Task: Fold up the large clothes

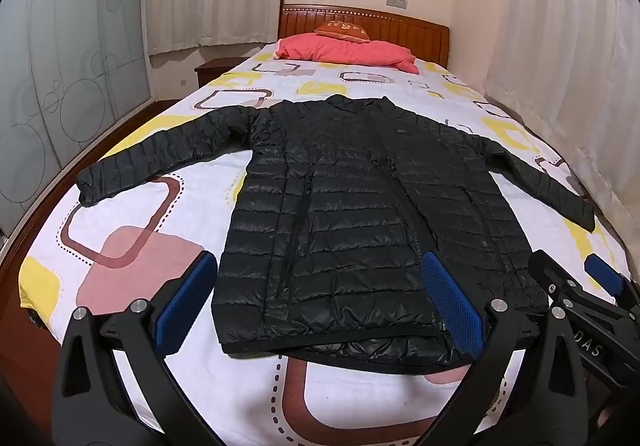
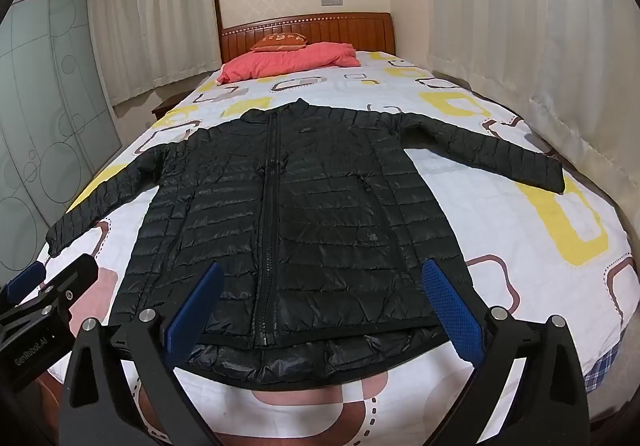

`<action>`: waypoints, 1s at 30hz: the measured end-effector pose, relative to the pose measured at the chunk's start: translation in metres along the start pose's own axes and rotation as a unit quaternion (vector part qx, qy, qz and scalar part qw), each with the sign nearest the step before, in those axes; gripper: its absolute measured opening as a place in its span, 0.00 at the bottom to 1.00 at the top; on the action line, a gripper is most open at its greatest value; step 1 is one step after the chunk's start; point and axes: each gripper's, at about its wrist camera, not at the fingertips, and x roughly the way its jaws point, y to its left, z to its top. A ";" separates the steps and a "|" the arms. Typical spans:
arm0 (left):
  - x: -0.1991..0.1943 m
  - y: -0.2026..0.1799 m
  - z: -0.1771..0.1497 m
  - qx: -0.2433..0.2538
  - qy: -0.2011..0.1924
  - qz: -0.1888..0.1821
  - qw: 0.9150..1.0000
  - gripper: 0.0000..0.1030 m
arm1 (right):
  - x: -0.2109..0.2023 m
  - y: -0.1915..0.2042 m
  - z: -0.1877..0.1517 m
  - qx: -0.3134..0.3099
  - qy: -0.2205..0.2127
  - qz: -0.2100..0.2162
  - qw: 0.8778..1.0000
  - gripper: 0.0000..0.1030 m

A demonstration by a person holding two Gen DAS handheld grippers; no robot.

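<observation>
Lying flat and face up across the middle of both frames, the black quilted jacket (image 1: 352,205) is zipped shut, collar toward the top of the picture, hem toward the bottom, and both sleeves spread out to the left and right edges. It rests on the bed (image 1: 120,230), whose patterned sheet shows on every side of it. By my reading, folding has not started: this is the approach before the first grasp.

The left claw (image 1: 320,310) hangs over the hem in the lower centre of its view, jaws spread wide, with nothing between them and no pad on the cloth. The right claw (image 2: 328,310) does the same in its own view, equally wide and empty.

The next move likely calls for each claw to go to a sleeve or a hem corner, pinching the slippery, puffy shell firmly enough to carry it inward.

A pink pillow (image 1: 344,50) sits far off by the headboard (image 1: 400,27), well clear.
</observation>
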 end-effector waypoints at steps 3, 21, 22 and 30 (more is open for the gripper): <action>-0.001 -0.001 0.000 0.001 -0.001 0.000 1.000 0.98 | 0.000 0.000 0.000 0.001 0.000 0.002 1.000 0.95; 0.000 0.000 0.000 -0.005 0.004 -0.002 1.000 0.98 | 0.000 0.000 0.000 0.001 0.000 0.002 1.000 0.95; 0.000 0.000 0.000 -0.005 0.004 -0.002 1.000 0.98 | 0.000 0.000 0.000 0.001 0.001 0.002 1.000 0.95; 0.000 0.000 0.000 -0.005 0.005 -0.002 1.000 0.98 | 0.000 0.000 0.000 0.001 0.000 0.001 1.000 0.95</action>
